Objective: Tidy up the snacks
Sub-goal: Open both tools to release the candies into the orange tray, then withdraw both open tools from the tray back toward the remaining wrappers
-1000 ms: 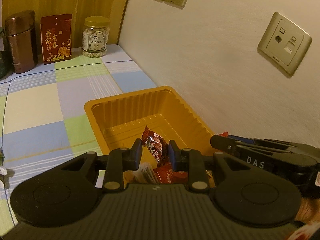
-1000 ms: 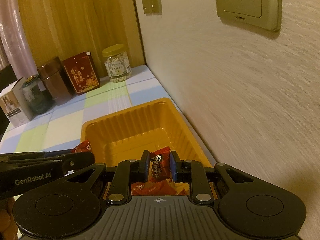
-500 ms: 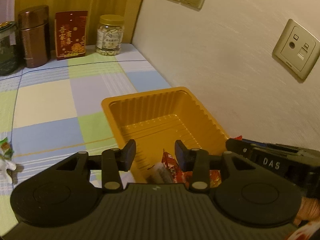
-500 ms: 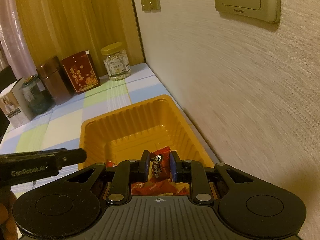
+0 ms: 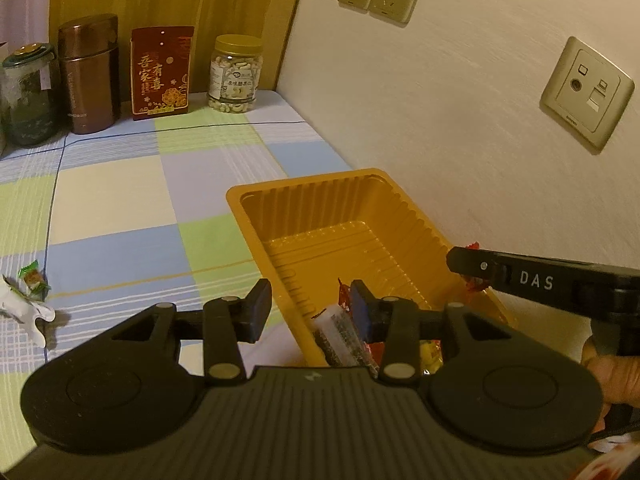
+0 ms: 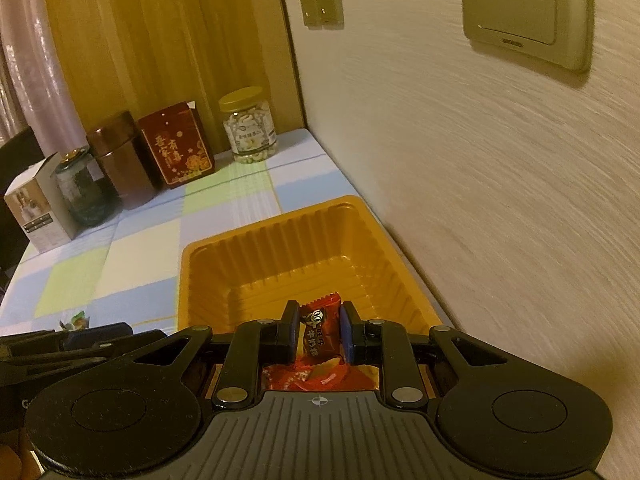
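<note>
Tray [image 5: 320, 200] snacks [image 5: 344, 336] half-hidden behind left tool [image 5: 310, 306]

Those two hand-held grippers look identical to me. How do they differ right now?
The left hand-held gripper has its jaws apart with nothing held between them; the right hand-held gripper is shut on a red candy. The left one sits over the tray's near left rim, partly above the tablecloth; the right one is above the tray's inside. Both are black, two-fingered and tilted downward.

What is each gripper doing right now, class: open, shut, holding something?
Left gripper: open, holding nothing.
Right gripper: shut on a red candy over the tray.
</note>
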Available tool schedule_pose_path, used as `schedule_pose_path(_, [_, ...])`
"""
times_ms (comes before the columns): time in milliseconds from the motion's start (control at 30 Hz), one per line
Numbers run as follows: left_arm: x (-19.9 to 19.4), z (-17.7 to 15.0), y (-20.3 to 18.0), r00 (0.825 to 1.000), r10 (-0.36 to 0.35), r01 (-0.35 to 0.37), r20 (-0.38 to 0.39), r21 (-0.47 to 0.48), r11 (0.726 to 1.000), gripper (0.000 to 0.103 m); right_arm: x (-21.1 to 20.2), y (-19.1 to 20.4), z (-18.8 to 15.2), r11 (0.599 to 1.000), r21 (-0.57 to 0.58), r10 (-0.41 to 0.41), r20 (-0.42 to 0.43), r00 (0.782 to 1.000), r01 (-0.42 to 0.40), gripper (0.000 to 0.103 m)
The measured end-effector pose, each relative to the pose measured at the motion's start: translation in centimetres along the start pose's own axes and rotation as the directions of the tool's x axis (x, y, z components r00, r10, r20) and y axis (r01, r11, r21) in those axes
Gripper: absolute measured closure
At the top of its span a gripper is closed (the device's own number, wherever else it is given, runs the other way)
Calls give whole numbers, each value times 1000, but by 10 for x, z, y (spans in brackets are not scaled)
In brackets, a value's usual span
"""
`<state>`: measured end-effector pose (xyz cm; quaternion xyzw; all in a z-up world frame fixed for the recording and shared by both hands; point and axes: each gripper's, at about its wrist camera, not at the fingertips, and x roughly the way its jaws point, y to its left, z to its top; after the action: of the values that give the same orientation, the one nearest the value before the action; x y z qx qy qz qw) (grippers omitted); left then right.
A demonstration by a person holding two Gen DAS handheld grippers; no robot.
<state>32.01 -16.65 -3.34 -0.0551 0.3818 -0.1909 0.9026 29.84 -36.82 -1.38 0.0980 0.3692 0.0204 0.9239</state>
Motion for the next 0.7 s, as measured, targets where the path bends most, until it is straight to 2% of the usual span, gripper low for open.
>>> schedule_pose_path(200, [-5,-2,9,1000,8,-8,6,-18,1000,63,3,7,2,1000,-11,20,19,1000,-20,81])
schedule_pose_path(267, [-8,-3,12,1000,19,-19,12,-22,1000,59,4,6,3,999,6,33,19,999,-33,58])
schedule_pose_path(300, [-11,-4,14,1000,24,-23,15,-23,999,57,2,5,3,999,20,34,30,999,-34,31])
schedule_pose_path(333, [-13,-5,16,999,30,-29,19,-23,999,55,0,3,2,999,31,34,44,998,-36,26])
schedule_pose_path(500, [-28,-12,23,998,61,-60,26,-37,998,52,-10,-2,0,998,54,17,59,998,-20,26])
schedule_pose_path(700, [-60,-26,31,994,98,-95,54,-57,994,32,-33,-8,-11,995,101,10,56,998,-15,26])
